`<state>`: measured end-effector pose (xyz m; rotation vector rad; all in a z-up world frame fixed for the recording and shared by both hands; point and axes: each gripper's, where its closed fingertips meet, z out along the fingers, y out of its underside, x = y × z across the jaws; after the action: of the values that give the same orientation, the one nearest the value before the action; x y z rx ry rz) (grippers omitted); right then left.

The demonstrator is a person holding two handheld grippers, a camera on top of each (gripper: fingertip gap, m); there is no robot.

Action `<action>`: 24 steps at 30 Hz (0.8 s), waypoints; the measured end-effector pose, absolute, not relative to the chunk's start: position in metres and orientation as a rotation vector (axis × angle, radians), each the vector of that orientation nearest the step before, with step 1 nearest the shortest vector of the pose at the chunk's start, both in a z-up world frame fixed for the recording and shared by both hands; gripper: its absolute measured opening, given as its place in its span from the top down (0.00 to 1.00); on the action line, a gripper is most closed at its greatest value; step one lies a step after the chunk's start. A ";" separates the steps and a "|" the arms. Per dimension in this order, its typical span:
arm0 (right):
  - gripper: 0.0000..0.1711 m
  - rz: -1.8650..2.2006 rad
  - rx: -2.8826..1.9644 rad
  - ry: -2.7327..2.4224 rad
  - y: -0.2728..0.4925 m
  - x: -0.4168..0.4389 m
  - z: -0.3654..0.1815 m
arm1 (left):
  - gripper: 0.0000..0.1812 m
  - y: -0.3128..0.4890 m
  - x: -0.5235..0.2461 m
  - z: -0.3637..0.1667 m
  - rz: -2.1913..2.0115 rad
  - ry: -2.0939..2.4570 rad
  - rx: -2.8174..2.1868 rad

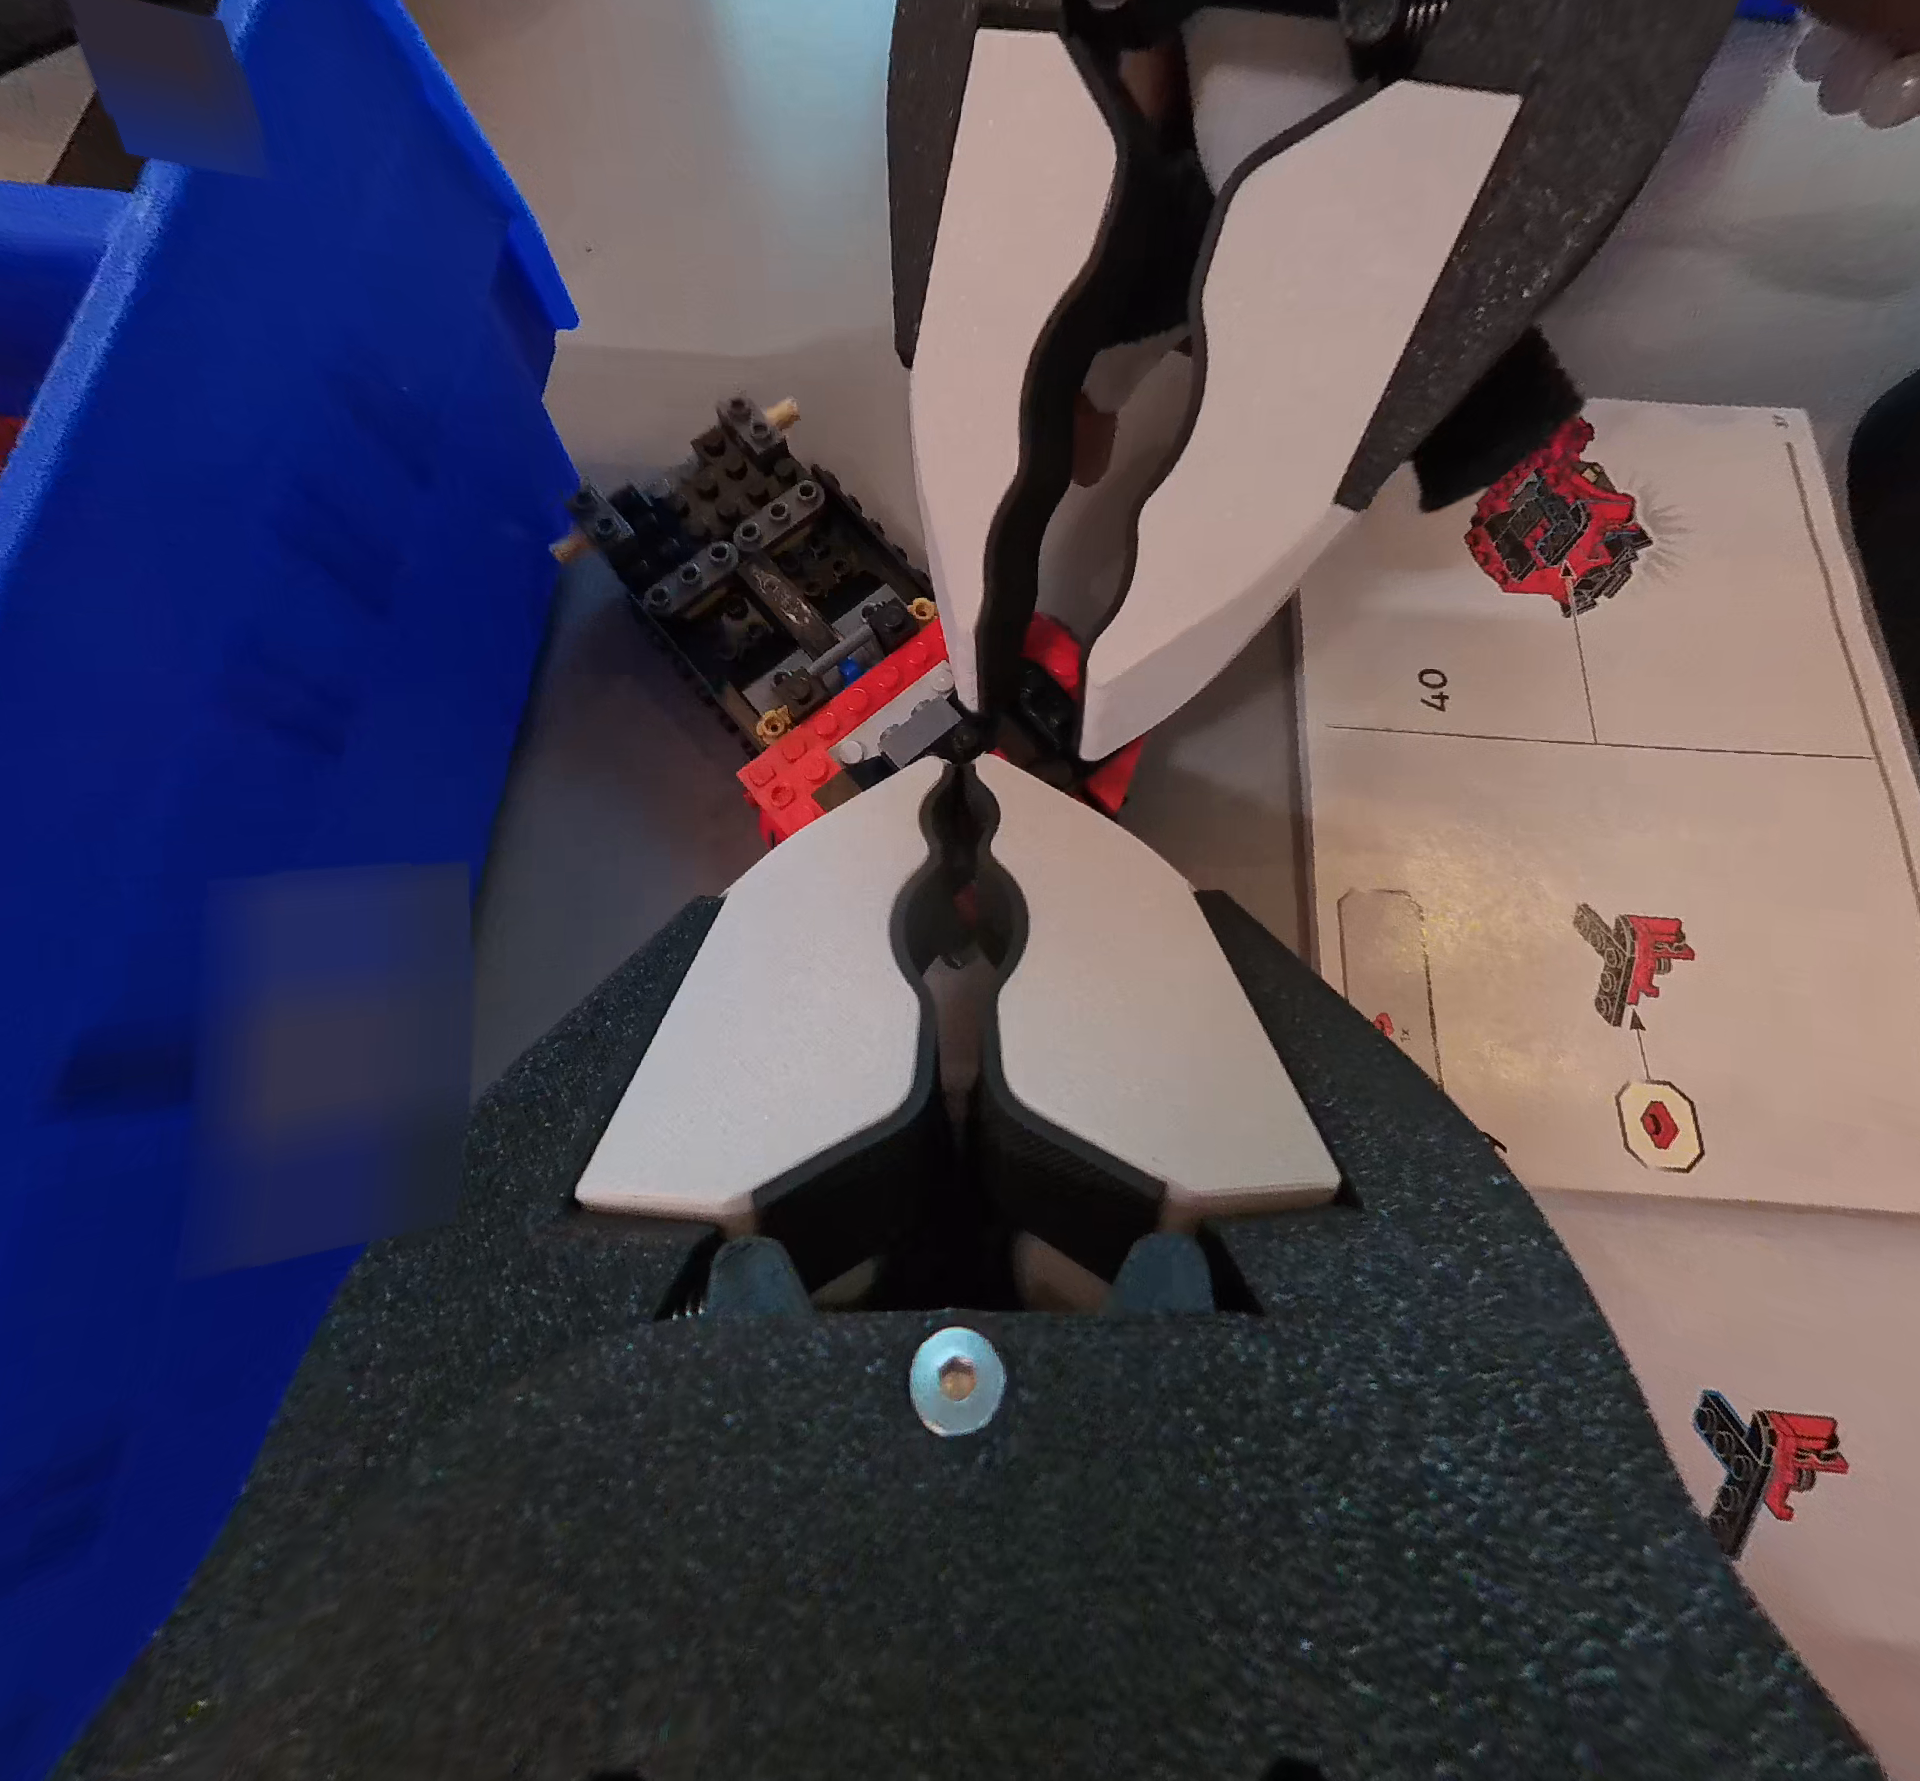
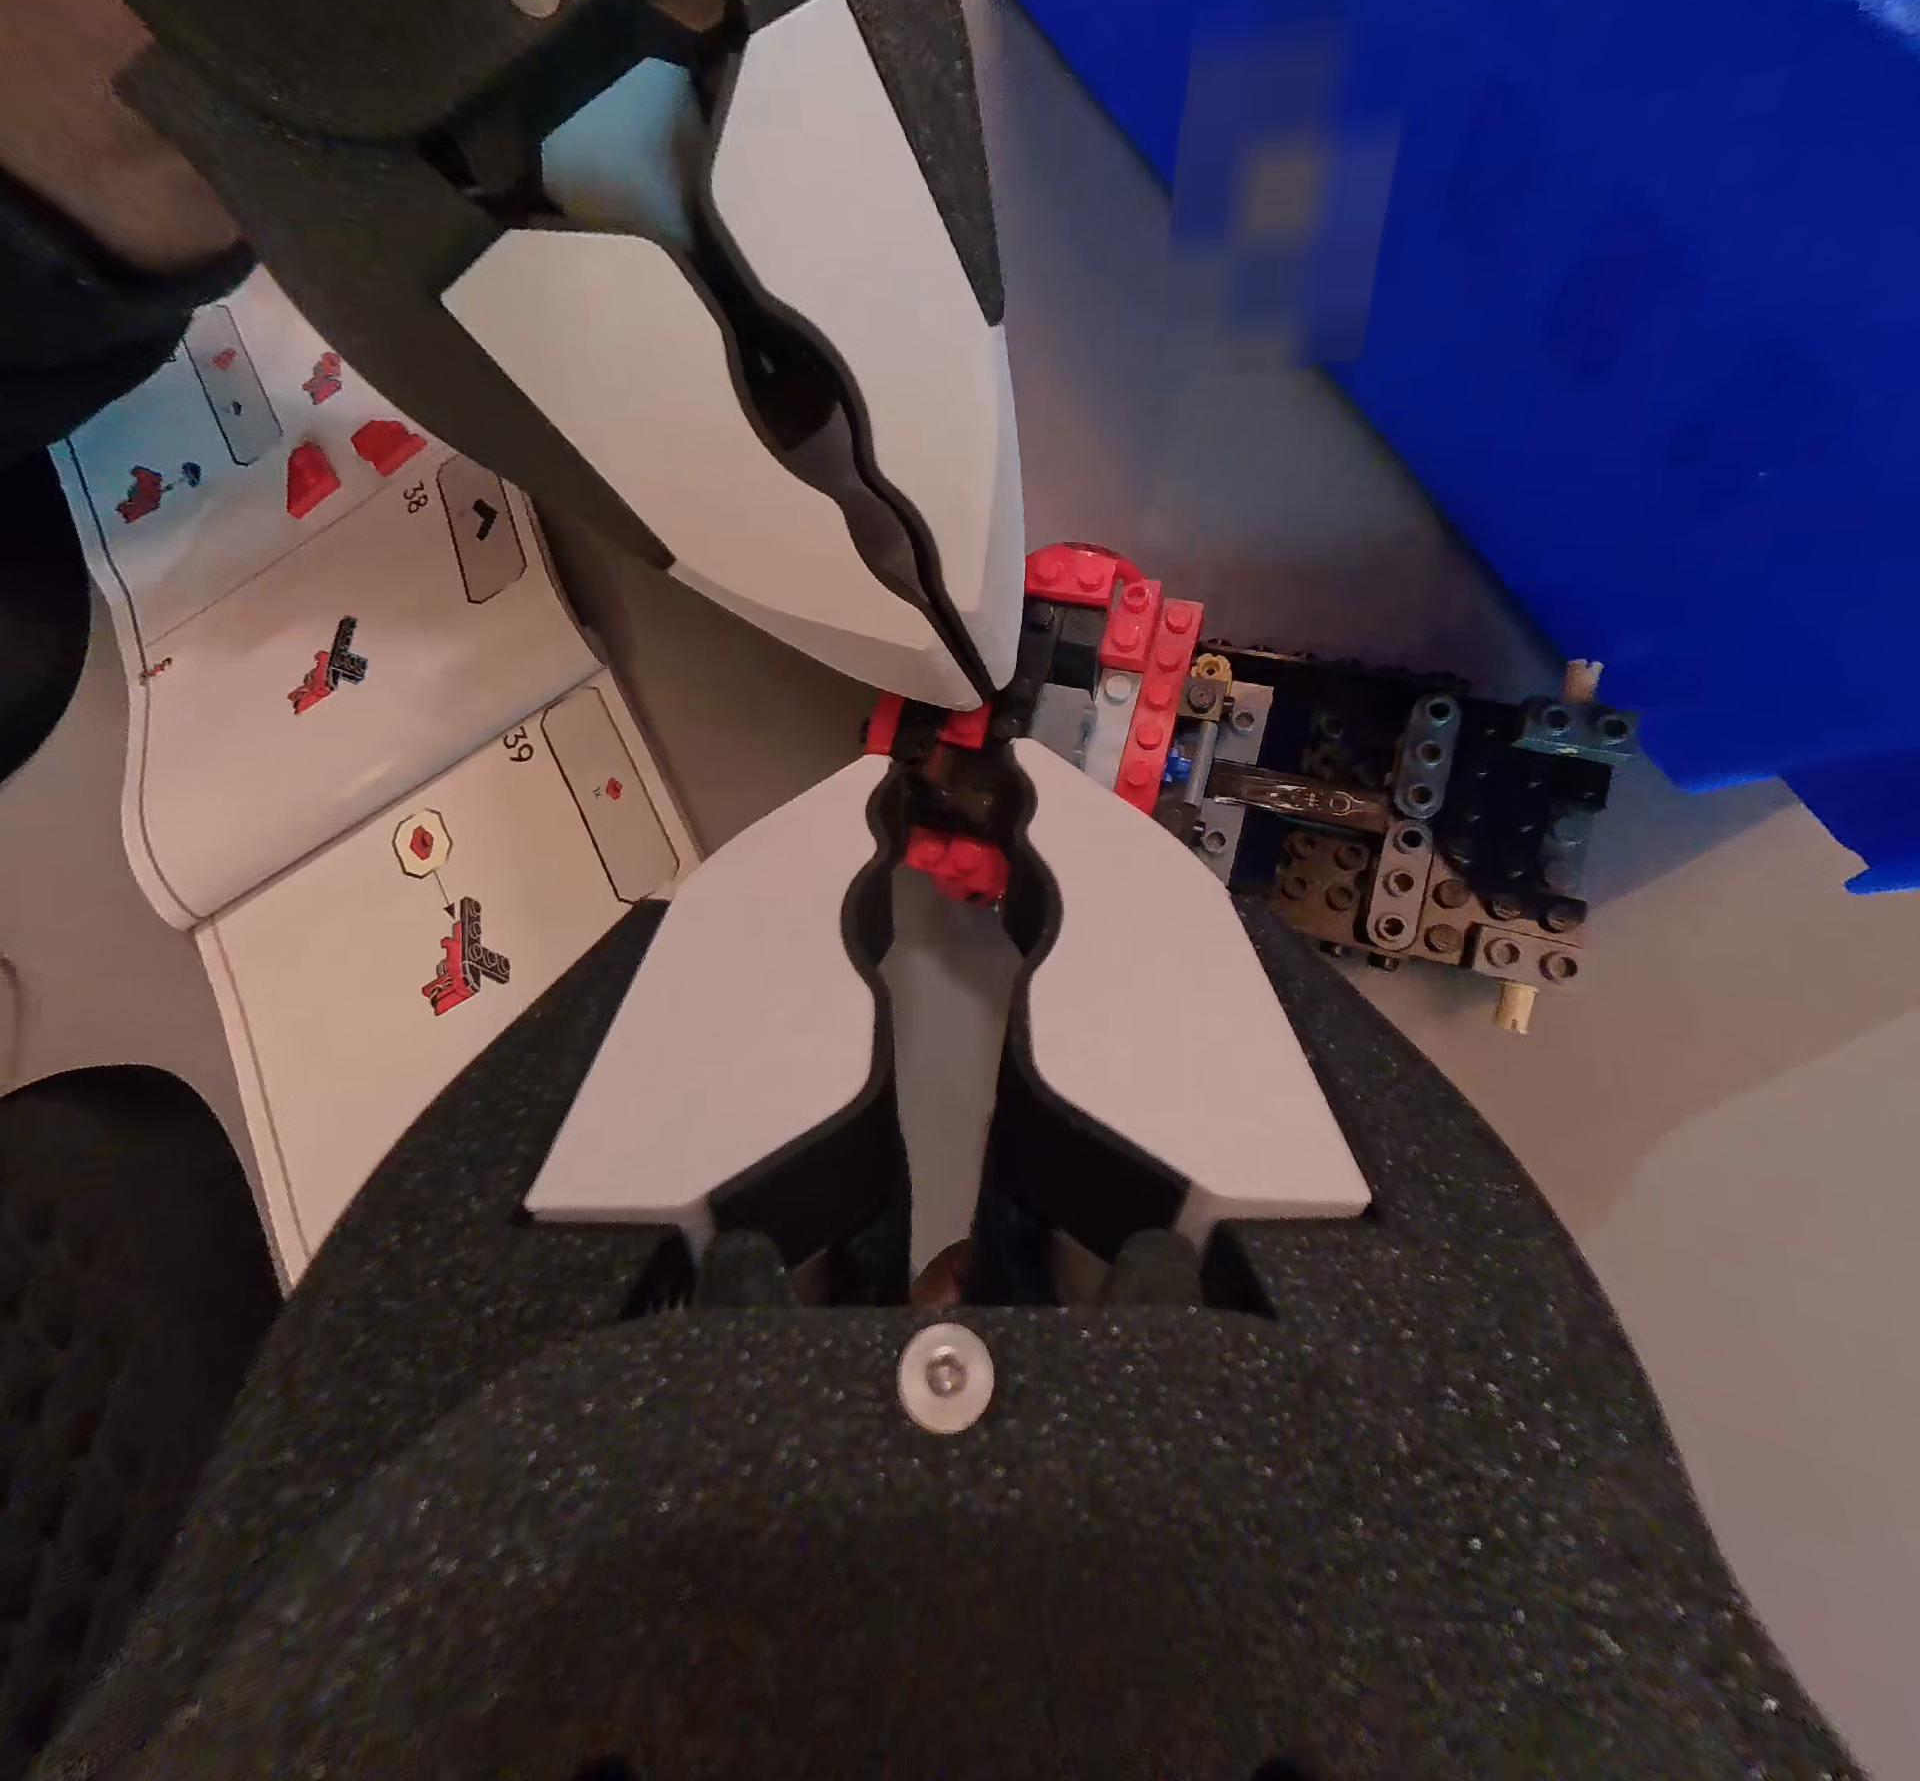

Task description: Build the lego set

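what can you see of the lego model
The lego model is a half-built vehicle of plastic bricks lying flat on the table beside the blue bin. Its rear is black and grey studded plates with tan pins sticking out; its front is red. Both claws, left and right, meet at the red end.

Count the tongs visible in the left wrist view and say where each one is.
2. The left tongs come up from the bottom edge; the right tongs reach down from the top. Their tips meet over the red end of the lego model. None appear hidden.
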<state>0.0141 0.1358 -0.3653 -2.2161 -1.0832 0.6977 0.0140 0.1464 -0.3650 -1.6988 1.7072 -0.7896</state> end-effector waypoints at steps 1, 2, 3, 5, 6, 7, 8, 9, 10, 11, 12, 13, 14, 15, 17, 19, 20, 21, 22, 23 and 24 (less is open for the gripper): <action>0.90 0.698 -2.213 -1.082 0.136 0.015 -0.364 | 1.00 0.147 0.014 -0.364 -0.795 1.703 -1.695; 0.88 0.713 -2.189 -1.078 0.136 0.016 -0.360 | 1.00 0.148 0.014 -0.361 -0.801 1.690 -1.684; 0.83 0.730 -2.149 -1.084 0.136 0.016 -0.354 | 1.00 0.150 0.014 -0.357 -0.806 1.674 -1.671; 0.72 0.667 -2.096 -1.138 0.134 0.023 -0.348 | 0.99 0.155 0.011 -0.349 -0.796 1.643 -1.648; 0.66 0.597 -2.077 -1.198 0.132 0.027 -0.349 | 0.98 0.157 0.010 -0.345 -0.789 1.631 -1.637; 0.63 0.515 -2.066 -1.262 0.130 0.032 -0.352 | 0.97 0.159 0.010 -0.341 -0.786 1.619 -1.622; 0.61 0.438 -2.061 -1.326 0.129 0.036 -0.357 | 0.96 0.160 0.010 -0.338 -0.785 1.611 -1.606; 0.60 0.400 -2.044 -1.390 0.127 0.037 -0.360 | 0.94 0.161 0.010 -0.335 -0.774 1.607 -1.595; 0.62 0.389 -2.015 -1.429 0.127 0.035 -0.361 | 0.94 0.162 0.009 -0.334 -0.757 1.606 -1.589; 0.64 0.382 -1.994 -1.468 0.127 0.033 -0.362 | 0.94 0.163 0.008 -0.333 -0.741 1.608 -1.584; 0.66 0.354 -1.986 -1.512 0.129 0.033 -0.363 | 0.94 0.163 0.008 -0.332 -0.731 1.608 -1.576; 0.68 0.305 -1.986 -1.555 0.134 0.036 -0.364 | 0.94 0.164 0.008 -0.330 -0.727 1.604 -1.568; 0.68 0.264 -1.995 -1.603 0.137 0.038 -0.367 | 0.94 0.164 0.007 -0.329 -0.726 1.598 -1.561; 0.68 0.246 -2.007 -1.656 0.138 0.039 -0.370 | 0.94 0.165 0.007 -0.328 -0.726 1.594 -1.556; 0.68 0.241 -1.991 -1.750 0.140 0.038 -0.370 | 0.94 0.165 0.005 -0.325 -0.730 1.591 -1.549; 0.65 0.217 -1.951 -1.848 0.144 0.038 -0.366 | 0.94 0.166 0.004 -0.321 -0.743 1.577 -1.537; 0.64 0.201 -1.948 -1.899 0.146 0.038 -0.365 | 0.94 0.166 0.003 -0.317 -0.753 1.569 -1.529; 0.63 0.177 -1.965 -1.955 0.148 0.040 -0.368 | 0.94 0.167 0.003 -0.314 -0.761 1.560 -1.520; 0.62 0.134 -1.999 -2.010 0.150 0.045 -0.372 | 0.94 0.167 0.003 -0.311 -0.764 1.553 -1.511; 0.63 0.074 -2.036 -2.053 0.154 0.051 -0.376 | 0.94 0.167 0.002 -0.309 -0.764 1.549 -1.504; 0.65 0.032 -2.065 -2.073 0.157 0.056 -0.380 | 0.94 0.167 0.002 -0.307 -0.763 1.548 -1.499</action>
<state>0.0556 0.1571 -0.3797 -2.0648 -2.0729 0.0324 0.0015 0.1670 -0.3072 -1.4992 1.5478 -0.7628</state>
